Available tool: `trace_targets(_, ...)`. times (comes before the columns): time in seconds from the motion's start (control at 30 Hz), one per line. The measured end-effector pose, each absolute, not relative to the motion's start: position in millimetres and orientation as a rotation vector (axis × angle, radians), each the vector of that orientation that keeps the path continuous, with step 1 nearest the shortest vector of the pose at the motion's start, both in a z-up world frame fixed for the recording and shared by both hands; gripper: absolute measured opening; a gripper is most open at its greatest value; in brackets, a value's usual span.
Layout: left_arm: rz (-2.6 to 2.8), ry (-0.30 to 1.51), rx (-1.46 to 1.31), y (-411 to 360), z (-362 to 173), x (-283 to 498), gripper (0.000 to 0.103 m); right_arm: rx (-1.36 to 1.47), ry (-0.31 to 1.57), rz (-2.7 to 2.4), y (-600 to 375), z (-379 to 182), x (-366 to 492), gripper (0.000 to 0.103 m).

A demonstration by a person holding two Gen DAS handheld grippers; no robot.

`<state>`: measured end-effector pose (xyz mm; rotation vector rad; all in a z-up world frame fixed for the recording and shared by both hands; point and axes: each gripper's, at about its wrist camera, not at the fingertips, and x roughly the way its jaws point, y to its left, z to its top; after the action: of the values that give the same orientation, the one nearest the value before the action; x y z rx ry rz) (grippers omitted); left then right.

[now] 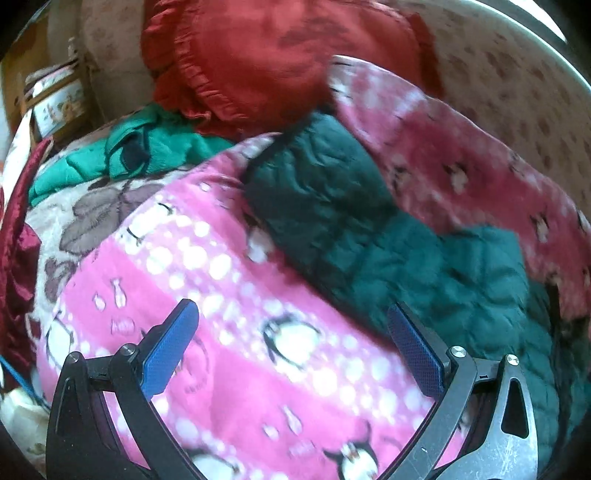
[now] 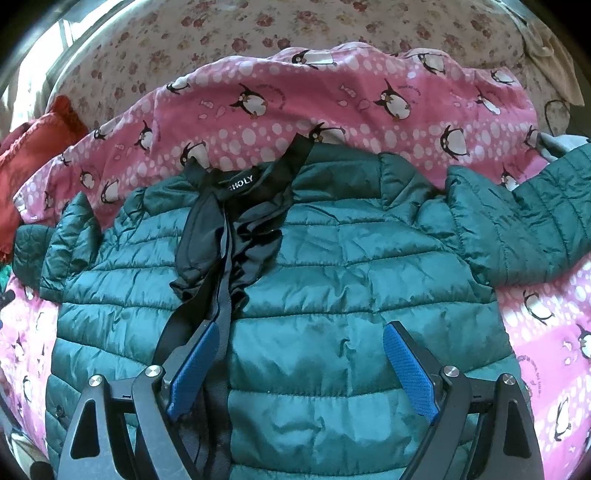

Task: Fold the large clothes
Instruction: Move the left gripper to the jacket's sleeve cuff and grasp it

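Observation:
A dark green quilted jacket lies spread flat on a pink penguin-print blanket, its black collar lining turned out and one sleeve reaching right. My right gripper hovers open over the jacket's middle, nothing between its blue pads. In the left wrist view, part of the same jacket shows blurred at centre right. My left gripper stands open above the pink blanket beside the jacket's edge, holding nothing.
A red ruffled cushion lies beyond the jacket, with a bright green garment and a butterfly-print cover to the left. A floral sheet covers the bed behind the blanket. Boxes stand at the far left.

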<state>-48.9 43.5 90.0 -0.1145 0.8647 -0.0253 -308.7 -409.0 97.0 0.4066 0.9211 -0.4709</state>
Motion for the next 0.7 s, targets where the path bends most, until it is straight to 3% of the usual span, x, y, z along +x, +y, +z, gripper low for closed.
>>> trace_targets(0.27, 0.025, 0.841, -0.253, 77.4, 74.7, 3.7, 0.102, 0.401, 0.924, -0.470, -404.5, 97.5, -307.2, 0.089)
trace_targets(0.57, 0.037, 0.768, -0.219, 66.9, 72.1, 35.2, 0.102, 0.395, 0.934, -0.470, -402.9, 99.3, -310.8, 0.089)
trace_targets(0.6, 0.034, 0.771, -0.200, 63.1, 69.5, 38.9, 0.099, 0.392, 0.934, -0.473, -402.3, 99.7, -310.9, 0.089)
trace_targets(0.67, 0.026, 0.781, -0.168, 57.5, 64.4, 45.4, 0.082, 0.379, 0.938, -0.477, -400.7, 99.3, -309.7, 0.089)
trace_targets(0.7, 0.015, 0.792, -0.152, 55.1, 62.4, 48.9, 0.066, 0.370, 0.943, -0.479, -400.1, 98.5, -308.3, 0.089)
